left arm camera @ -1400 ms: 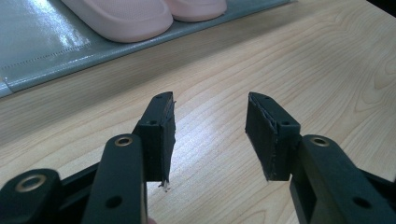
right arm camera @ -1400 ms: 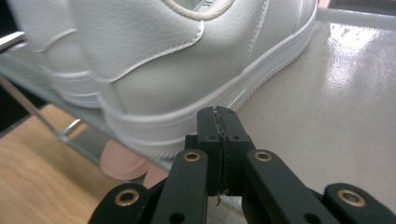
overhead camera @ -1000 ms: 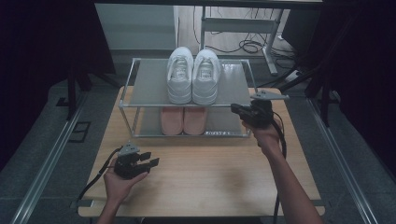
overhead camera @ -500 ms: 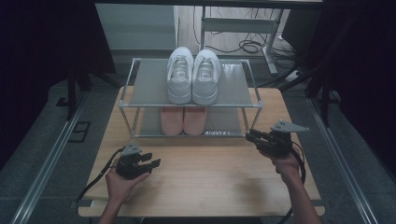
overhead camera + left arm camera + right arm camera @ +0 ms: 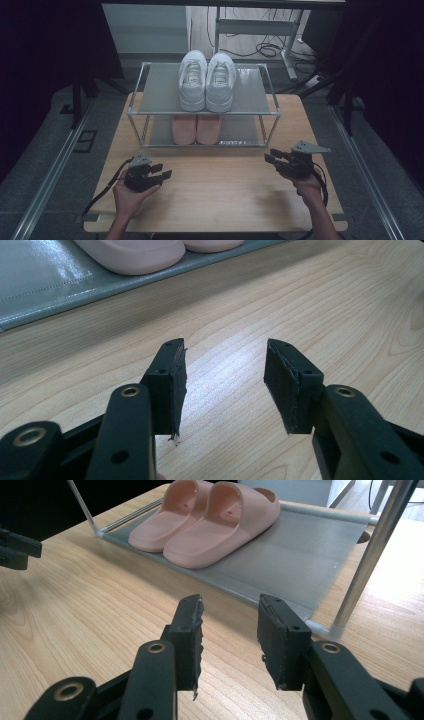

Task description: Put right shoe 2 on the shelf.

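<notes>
Two grippers: left gripper (image 5: 161, 171) and right gripper (image 5: 271, 157) both released, nothing between the jaws; the right's jaws have just been opening.
Nearest things: pink slippers (image 5: 210, 515) on the rack's (image 5: 202, 114) lower shelf, far centre; white sneakers (image 5: 207, 80) on the top shelf.
Doing it well: keep both grippers low over the tabletop (image 5: 220, 195), clear of the rack's legs.
View difference: the right gripper view shows the slippers whole; the high view half hides them.
</notes>
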Motion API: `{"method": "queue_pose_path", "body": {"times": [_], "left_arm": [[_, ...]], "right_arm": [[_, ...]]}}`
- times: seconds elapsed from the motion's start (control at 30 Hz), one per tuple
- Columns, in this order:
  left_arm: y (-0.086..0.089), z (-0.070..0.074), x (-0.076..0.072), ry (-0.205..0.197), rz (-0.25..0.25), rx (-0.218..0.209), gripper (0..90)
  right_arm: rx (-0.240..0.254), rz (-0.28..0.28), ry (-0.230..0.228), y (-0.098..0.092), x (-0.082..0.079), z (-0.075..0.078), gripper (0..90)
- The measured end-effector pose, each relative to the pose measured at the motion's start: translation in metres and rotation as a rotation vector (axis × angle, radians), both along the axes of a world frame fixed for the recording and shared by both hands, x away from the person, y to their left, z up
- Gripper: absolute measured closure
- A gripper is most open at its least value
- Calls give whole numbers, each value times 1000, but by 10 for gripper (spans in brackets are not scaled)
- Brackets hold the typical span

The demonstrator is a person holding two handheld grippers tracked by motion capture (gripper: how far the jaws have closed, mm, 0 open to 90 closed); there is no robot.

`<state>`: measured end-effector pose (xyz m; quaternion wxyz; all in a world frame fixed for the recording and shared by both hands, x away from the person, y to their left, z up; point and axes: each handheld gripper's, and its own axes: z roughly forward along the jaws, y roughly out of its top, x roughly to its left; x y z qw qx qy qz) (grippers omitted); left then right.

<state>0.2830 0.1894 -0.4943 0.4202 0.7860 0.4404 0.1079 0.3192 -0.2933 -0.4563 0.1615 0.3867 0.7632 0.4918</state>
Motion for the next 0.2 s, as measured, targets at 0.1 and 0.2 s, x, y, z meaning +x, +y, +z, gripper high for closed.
{"method": "queue_pose_path", "body": {"times": [0.1, 0.2], "left_arm": [[1, 0, 0, -2, 1, -1, 520], [1, 0, 1, -1, 2, -1, 519]], "right_arm": [[-6, 0, -4, 1, 0, 0, 605], [-11, -4, -3, 1, 1, -1, 588]]}}
